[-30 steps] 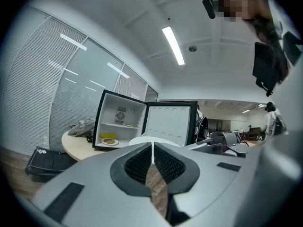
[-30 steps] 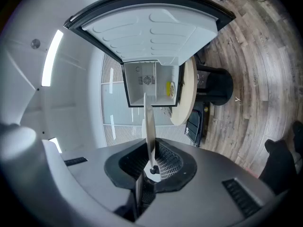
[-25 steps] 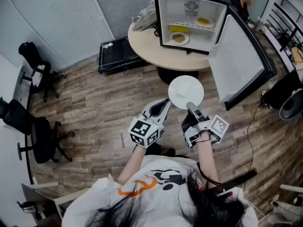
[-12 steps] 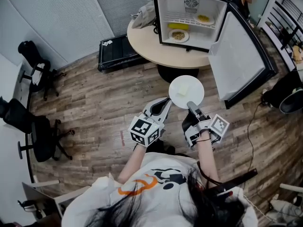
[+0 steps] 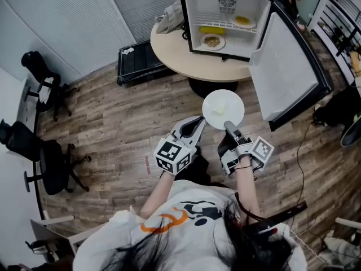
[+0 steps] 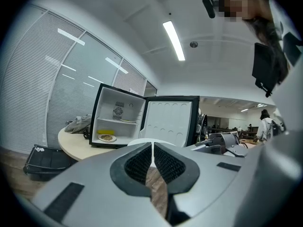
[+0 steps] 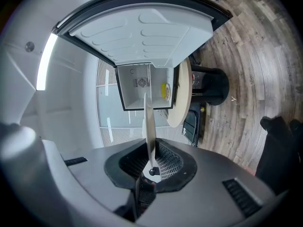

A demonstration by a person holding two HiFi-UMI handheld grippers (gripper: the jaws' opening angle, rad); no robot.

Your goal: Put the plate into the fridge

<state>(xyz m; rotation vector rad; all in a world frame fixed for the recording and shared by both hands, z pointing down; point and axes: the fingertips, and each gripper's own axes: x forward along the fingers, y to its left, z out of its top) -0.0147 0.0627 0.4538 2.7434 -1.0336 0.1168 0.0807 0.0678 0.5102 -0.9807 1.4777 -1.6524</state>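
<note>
The right gripper (image 5: 229, 126) is closed on the near rim of a white plate (image 5: 223, 107). In the right gripper view the plate (image 7: 148, 122) is seen edge-on, pinched between the two pads of the right gripper (image 7: 150, 162). The plate is held about level in the air over the wooden floor (image 5: 113, 129), in front of the round table (image 5: 175, 55) and near the lower corner of the open fridge door (image 5: 285, 72). It is well apart from the inside of the fridge.

The left gripper (image 5: 198, 122) is just beside the plate's left edge. Its jaws are closed together, as the left gripper view shows (image 6: 152, 159), and nothing is between them.

The small fridge (image 5: 194, 18) stands on the far edge of the round table with its door swung wide to the right. A plate with food (image 5: 212, 41) lies on its bottom, a yellow thing (image 5: 210, 30) is behind that, and another plate (image 5: 242, 21) is on the wire shelf
</note>
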